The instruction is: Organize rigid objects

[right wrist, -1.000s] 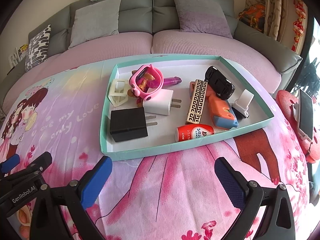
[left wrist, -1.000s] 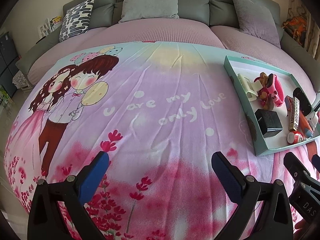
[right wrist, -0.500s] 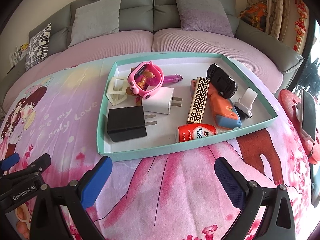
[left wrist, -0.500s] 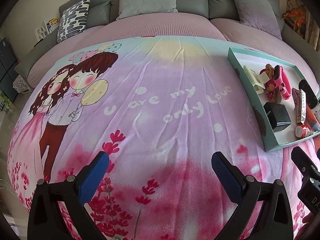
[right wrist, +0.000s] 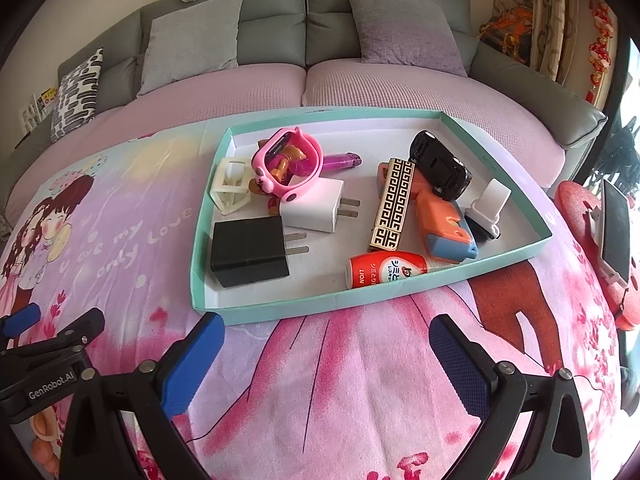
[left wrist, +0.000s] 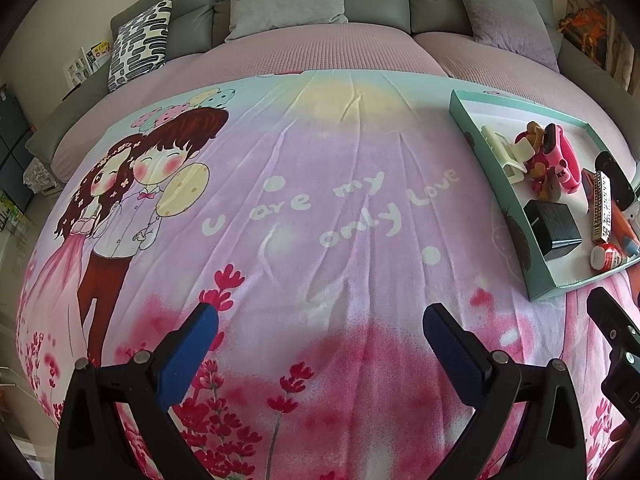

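Note:
A teal-rimmed tray (right wrist: 256, 312) lies on the printed blanket and holds several small items: a black charger (right wrist: 248, 250), a white charger (right wrist: 314, 206), a pink watch (right wrist: 286, 166), a gold patterned bar (right wrist: 392, 204), a red tube (right wrist: 384, 274), an orange and blue tool (right wrist: 444, 222) and a black toy car (right wrist: 440, 166). My right gripper (right wrist: 326, 354) is open and empty, just in front of the tray's near rim. My left gripper (left wrist: 320, 340) is open and empty over bare blanket, with the tray (left wrist: 516, 232) to its right.
A grey sofa with cushions (right wrist: 192, 40) runs behind the blanket. A red stand with a phone (right wrist: 612, 232) is at the right edge. The left gripper's body (right wrist: 48, 364) shows at lower left in the right wrist view.
Both grippers have moved slightly forward over the blanket, and the tray sits closer to the right gripper. Jaws stayed open. Nothing in the tray moved.

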`<state>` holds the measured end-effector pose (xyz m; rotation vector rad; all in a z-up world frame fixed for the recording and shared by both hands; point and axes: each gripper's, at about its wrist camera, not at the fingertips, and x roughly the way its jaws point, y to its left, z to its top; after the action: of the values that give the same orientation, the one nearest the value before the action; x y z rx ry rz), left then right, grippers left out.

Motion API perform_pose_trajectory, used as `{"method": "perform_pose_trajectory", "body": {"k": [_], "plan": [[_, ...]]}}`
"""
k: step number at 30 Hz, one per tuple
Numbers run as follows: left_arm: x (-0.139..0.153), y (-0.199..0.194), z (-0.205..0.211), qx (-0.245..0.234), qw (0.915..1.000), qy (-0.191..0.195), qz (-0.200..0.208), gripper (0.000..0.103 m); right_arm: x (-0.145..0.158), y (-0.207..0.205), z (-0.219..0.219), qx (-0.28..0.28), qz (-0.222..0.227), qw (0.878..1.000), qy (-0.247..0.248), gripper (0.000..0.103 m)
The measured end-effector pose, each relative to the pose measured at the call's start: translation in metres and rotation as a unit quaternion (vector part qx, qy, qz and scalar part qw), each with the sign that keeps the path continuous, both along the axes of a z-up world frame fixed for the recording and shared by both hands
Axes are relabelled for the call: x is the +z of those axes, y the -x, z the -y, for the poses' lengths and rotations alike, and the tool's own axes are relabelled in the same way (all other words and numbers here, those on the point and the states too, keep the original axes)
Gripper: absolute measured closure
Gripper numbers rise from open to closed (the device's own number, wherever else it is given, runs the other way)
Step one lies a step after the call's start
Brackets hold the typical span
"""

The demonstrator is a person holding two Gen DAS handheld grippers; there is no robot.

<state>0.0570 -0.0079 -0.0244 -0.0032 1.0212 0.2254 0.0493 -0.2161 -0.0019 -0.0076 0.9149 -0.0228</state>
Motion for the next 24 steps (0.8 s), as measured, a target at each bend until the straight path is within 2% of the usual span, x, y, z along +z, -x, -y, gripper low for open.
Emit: {"method": "perform_pose_trajectory", "body": {"k": [24], "plan": [[-0.006, -0.0017, 0.0021, 0.0, 0.9999, 0.003, -0.013, 0.001, -0.0056, -0.0016, -0.0001, -0.001, -0.007, 1.0, 0.01, 0.0]]}}
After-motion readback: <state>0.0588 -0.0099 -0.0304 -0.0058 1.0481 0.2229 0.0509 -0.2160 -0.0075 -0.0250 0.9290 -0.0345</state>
